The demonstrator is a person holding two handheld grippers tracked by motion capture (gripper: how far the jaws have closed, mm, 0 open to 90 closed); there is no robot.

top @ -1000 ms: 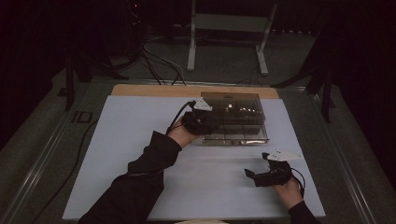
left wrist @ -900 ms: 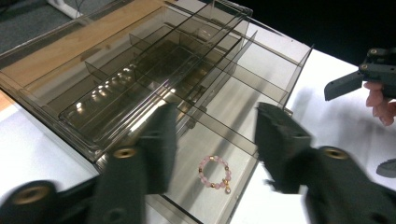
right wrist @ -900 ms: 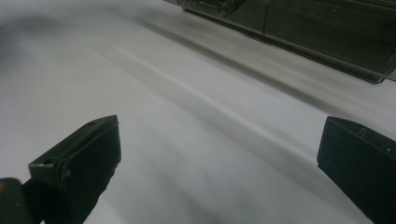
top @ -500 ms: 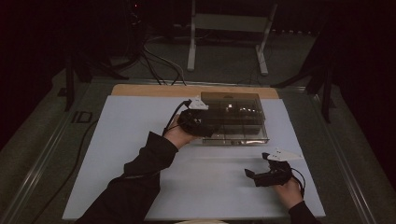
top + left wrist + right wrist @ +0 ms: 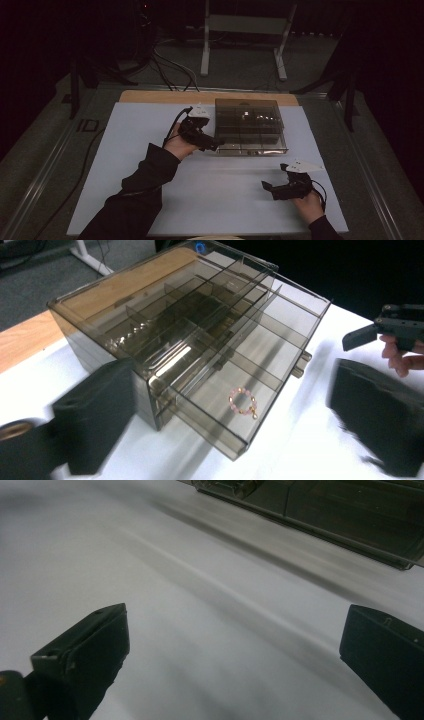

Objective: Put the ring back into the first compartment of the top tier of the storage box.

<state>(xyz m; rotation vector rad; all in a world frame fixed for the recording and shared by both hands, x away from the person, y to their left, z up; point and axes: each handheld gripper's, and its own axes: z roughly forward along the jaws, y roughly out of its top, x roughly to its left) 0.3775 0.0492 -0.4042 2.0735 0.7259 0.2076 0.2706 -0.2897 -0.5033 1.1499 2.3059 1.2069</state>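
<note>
Hovering left gripper (image 5: 216, 146) beside organizer box (image 5: 250, 125) corner, drawer (image 5: 235, 410) ajar, fingers just spread apart.

No legible text, label, brand, number or sign on any surface in view.

**Dark room, one lit table**

I'm looking down from the high view and the room is mostly black around me. The table (image 5: 125, 200) is covered by a white sheet, with a strip of bare wooden edge (image 5: 165, 96) showing at twelve o'clock. Past that, grey floor (image 5: 240, 80) catches what light there is. At twelve o'clock a pale metal stand (image 5: 243, 25) sits on two legs. At eleven o'clock, black cables (image 5: 167, 67) snake across the floor. A dark post (image 5: 75, 85) stands at ten o'clock, another dark frame (image 5: 350, 95) at two o'clock. A metal rail (image 5: 40, 170) runs along the table's nine o'clock side.
</note>
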